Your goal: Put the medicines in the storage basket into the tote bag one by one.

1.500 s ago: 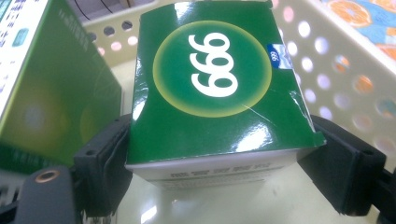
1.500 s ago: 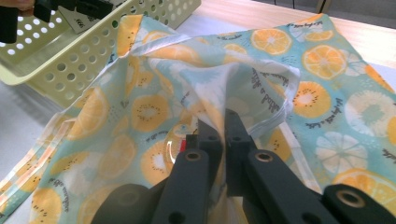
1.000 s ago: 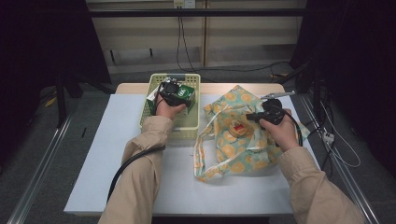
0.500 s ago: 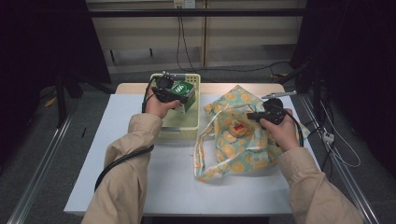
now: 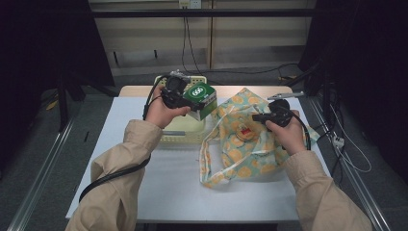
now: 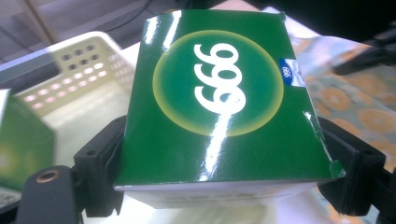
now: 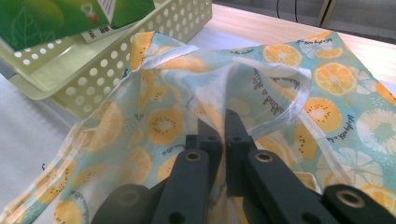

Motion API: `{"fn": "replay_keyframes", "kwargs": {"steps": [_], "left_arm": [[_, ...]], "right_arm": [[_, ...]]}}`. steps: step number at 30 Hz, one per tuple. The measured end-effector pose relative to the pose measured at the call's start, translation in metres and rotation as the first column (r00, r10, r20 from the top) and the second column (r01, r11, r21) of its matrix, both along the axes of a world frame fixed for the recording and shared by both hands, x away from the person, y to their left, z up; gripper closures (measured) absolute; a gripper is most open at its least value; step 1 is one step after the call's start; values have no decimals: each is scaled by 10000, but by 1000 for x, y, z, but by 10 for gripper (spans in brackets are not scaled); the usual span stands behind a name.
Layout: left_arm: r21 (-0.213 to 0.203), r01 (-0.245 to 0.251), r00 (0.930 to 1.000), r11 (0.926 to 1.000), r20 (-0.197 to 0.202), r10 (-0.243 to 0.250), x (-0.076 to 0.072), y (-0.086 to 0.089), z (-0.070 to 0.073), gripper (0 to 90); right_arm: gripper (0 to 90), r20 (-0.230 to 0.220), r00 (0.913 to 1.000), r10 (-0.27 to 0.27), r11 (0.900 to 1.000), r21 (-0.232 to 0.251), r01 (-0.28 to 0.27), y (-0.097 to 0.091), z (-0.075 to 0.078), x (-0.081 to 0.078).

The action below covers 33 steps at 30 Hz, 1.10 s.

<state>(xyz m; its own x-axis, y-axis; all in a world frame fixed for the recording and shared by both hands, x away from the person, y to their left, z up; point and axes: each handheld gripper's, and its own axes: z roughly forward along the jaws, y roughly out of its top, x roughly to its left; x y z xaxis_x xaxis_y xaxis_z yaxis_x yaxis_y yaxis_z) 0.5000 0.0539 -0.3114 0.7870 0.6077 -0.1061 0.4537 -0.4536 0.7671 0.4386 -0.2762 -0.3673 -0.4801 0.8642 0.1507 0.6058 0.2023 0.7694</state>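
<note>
Green carton (image 5: 203,97) with "666" in white on a yellow-ringed disc, clamped between the two black jaws of the left hand-held gripper (image 5: 190,102), jaws set wide against its two opposite sides. Carton in the air above the far right corner of the pale yellow perforated basket (image 5: 185,134), tilted, printed face up, just beside the fruit-print bag (image 5: 240,144). In the left gripper view, same carton (image 6: 219,102) close up, pads pressed on both flanks, basket wall (image 6: 79,70) behind at left, another green box (image 6: 18,140) blurred inside it. Right hand-held gripper (image 5: 260,117) low over the bag, jaws pinched narrow on a fold of the bag's cloth near its white-edged opening (image 7: 261,88), cloth raised into a peak at the grip. Bag spread on the white worktop (image 5: 168,183), right of the basket and touching its side. Orange and kiwi slices on light blue fabric.
</note>
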Motion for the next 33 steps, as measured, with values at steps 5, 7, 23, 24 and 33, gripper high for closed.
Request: {"fn": "replay_keyframes", "kwargs": {"steps": [5, 7, 23, 24, 33], "left_arm": [[-236, 640, 9980, 9977, 0, -640, -16, -16, 1, 160], [-236, 854, 9963, 9961, 51, -853, -22, -23, 0, 160], [-255, 2374, 9714, 9711, 130, -2372, -54, -70, -19, 160], [-274, 2425, 9701, 9698, 110, -2423, -55, -72, -22, 160], [-5, 2857, 9582, 9583, -149, -2857, -63, -92, -47, 160]], "right_arm": [[889, 59, 10000, -25, 10000, 61, 24, -3, 3, -2], [889, 64, 10000, -56, 10000, 58, 56, -4, 4, -2], [889, 185, 9998, -69, 9998, 196, 65, -8, 11, -3], [889, 205, 9998, -72, 9998, 203, 68, -8, 12, -4], [889, 246, 9997, -86, 9999, 134, 83, -10, 16, -4]]}}
